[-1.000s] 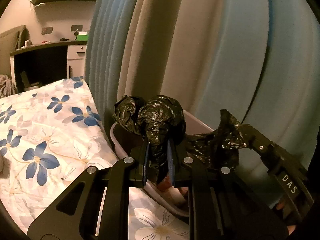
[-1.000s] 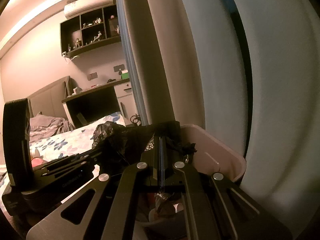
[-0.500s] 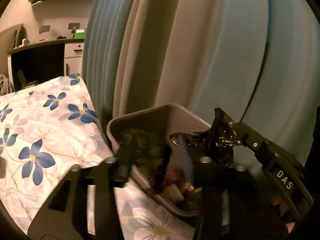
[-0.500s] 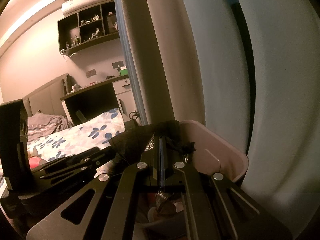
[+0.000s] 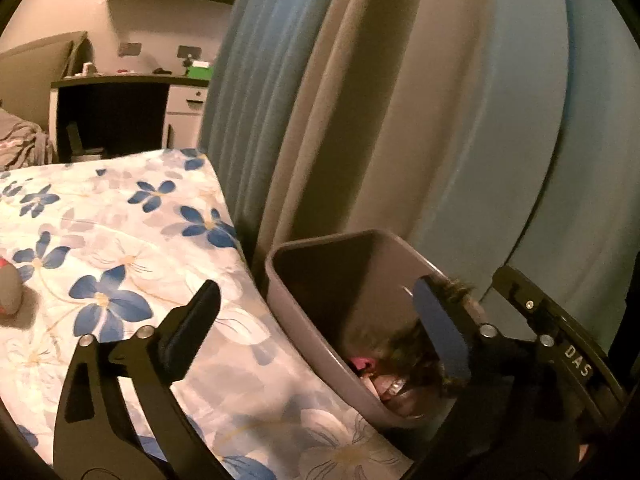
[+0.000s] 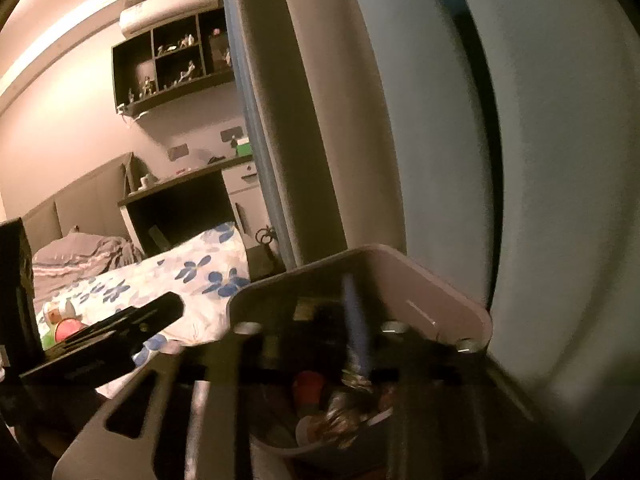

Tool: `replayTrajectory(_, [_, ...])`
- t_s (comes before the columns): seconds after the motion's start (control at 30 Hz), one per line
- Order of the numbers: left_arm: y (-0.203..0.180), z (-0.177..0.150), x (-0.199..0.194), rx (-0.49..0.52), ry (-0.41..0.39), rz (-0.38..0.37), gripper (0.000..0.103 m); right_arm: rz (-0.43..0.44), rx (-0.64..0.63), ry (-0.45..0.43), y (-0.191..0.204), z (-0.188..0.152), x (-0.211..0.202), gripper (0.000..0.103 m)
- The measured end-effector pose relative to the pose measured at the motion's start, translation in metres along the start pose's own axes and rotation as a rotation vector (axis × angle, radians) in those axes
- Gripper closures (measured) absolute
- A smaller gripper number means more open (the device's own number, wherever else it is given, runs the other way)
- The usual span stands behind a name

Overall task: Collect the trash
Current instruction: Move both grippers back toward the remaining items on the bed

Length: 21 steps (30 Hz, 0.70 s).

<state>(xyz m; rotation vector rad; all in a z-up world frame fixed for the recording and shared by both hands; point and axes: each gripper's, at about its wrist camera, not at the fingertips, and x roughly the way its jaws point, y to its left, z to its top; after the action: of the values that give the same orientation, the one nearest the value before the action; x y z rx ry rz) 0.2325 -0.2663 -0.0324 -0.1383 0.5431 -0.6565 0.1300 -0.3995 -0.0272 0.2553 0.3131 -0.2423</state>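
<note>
My left gripper has its fingers spread wide w/ nothing between them: left finger hangs over the bed, right finger, the one w/ the blue pad, sits over the open mouth of the trash bin. Bin is grey plastic, squarish w/ rounded corners, standing just beside the bed edge and close in front of the curtains. Inside it, low down, the trash: something pink, a shiny crumpled bit, plus dark crinkly black plastic right by my right finger's pad – touching or not, can't tell. In right wrist view my right gripper is badly motion-blurred above the same bin; one blue pad streak shows but I can't tell if those fingers are spread or pressed together, or if they pinch anything. Below them in the bin: a red-orange piece and crumpled foil-like scraps. My left gripper shows there too, dark, off to the left over the floral bedsheet. On the bed further left, a small colourful toy-like thing, blurry. Background: dark desk w/ white drawer unit, wall shelf holding small figurines, AC unit above it.
</note>
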Motion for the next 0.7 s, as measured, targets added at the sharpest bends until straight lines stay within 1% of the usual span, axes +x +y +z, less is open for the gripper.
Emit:
replayTrajectory(0.07, [0.002,0.001,-0.006,-0.002,-0.006,0.012,0.006,-0.008,0.000,-0.008,0.000,-0.001,-0.004,0.060])
replayTrajectory(0.1, [0.003,0.001,-0.007,-0.003,-0.005,0.019,0.006,-0.012,0.003,-0.011,-0.001,-0.001,-0.005,0.052])
replayTrajectory(0.13, [0.004,0.001,-0.009,-0.005,-0.005,0.027,0.006,-0.018,0.008,-0.019,-0.002,-0.001,-0.007,0.049])
replayTrajectory(0.17, [0.005,0.001,-0.010,-0.006,-0.005,0.030,0.006,-0.021,0.011,-0.023,-0.003,-0.001,-0.009,0.048])
replayTrajectory(0.23, [0.006,0.000,-0.013,-0.008,-0.001,0.033,0.006,-0.028,0.014,-0.028,-0.005,-0.001,-0.011,0.043])
replayTrajectory(0.37, [0.009,-0.003,-0.022,-0.013,-0.006,0.045,0.006,-0.032,0.015,-0.042,-0.003,-0.001,-0.020,0.037])
replayTrajectory(0.47, [0.015,-0.004,-0.035,-0.023,-0.022,0.071,0.006,-0.033,0.013,-0.058,-0.001,-0.001,-0.026,0.029])
replayTrajectory(0.63, [0.029,-0.008,-0.062,-0.042,-0.055,0.153,0.006,-0.032,0.008,-0.065,0.003,-0.003,-0.032,0.018])
replayTrajectory(0.7, [0.036,-0.009,-0.073,-0.051,-0.067,0.189,0.006,-0.031,0.003,-0.070,0.007,-0.004,-0.035,0.016])
